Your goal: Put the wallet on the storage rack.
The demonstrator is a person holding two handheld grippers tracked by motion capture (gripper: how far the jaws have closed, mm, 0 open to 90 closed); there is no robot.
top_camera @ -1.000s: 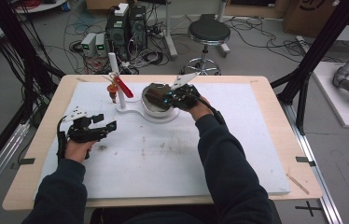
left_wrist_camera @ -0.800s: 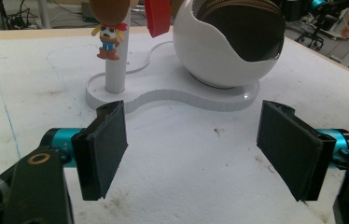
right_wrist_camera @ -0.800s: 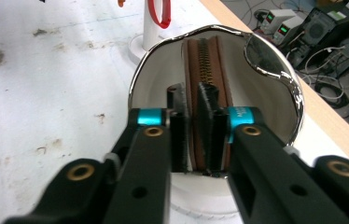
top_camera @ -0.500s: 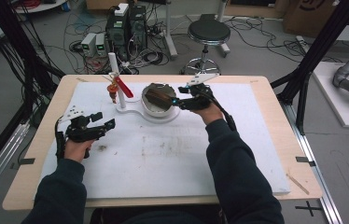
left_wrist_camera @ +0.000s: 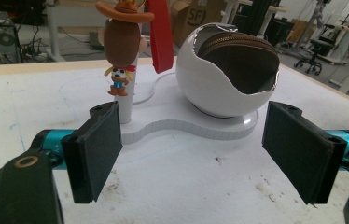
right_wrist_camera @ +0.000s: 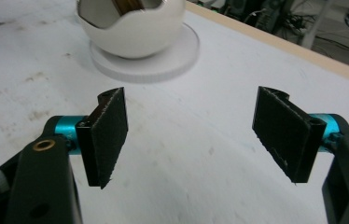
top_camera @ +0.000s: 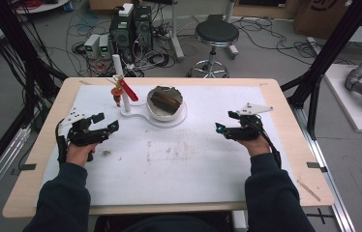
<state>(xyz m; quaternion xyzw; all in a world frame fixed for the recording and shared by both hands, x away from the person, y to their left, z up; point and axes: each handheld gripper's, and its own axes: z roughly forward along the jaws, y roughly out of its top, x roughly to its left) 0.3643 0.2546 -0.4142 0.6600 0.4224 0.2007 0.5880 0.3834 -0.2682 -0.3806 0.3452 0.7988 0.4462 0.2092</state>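
The brown zippered leather pouch (left_wrist_camera: 238, 58) sits inside the white, glossy, egg-shaped bowl with a jagged broken-shell rim (top_camera: 165, 104), which stands on a flat white base plate (left_wrist_camera: 196, 130) toward the far middle of the table. A white post on the same plate, left of the bowl, carries a small cowboy figurine (left_wrist_camera: 120, 44) and a red strap (left_wrist_camera: 160, 35). The left gripper (top_camera: 102, 126) rests near-left of the bowl, jaws spread wide, nothing between them. The right gripper (top_camera: 223, 129) lies well to the right of the bowl; its jaws have just been opening and now stand wide apart with nothing between them. Judgement: the pouch looks light and soft, likely to sag when lifted, so its stiffer zipper edge, showing at the bowl's opening, offers the best pinch. The bowl looks hard, smooth and slippery, possibly brittle at the thin rim; a pull on the pouch may drag or tip it unless the base is steadied.
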